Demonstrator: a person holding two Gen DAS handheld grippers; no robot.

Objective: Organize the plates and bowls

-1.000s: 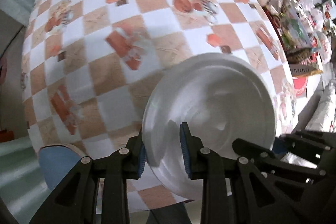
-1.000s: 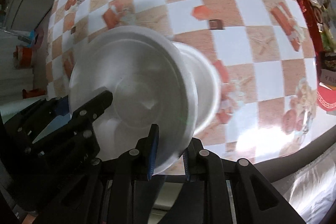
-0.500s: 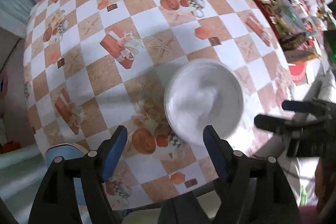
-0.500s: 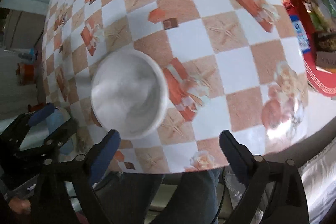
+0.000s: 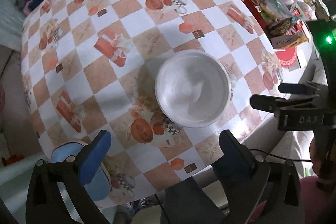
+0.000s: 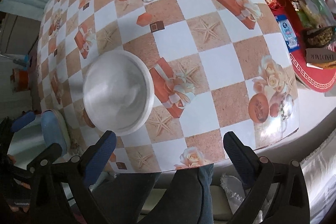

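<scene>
Bowl (image 5: 192,88) white, smooth, matt (foam-like); tablecloth (image 5: 134,20) glossy plastic.

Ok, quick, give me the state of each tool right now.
Left tool: open, holding nothing, raised over the table edge near the white bowl.
Right tool: open, holding nothing, also clear of the bowl.

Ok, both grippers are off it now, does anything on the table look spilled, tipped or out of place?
Nothing stands out. The white stack of dishes sits upright and level on the table, with no spill around it. The left gripper and right gripper are both open and clear of it. The blue item at the near table edge looks undisturbed.
</scene>
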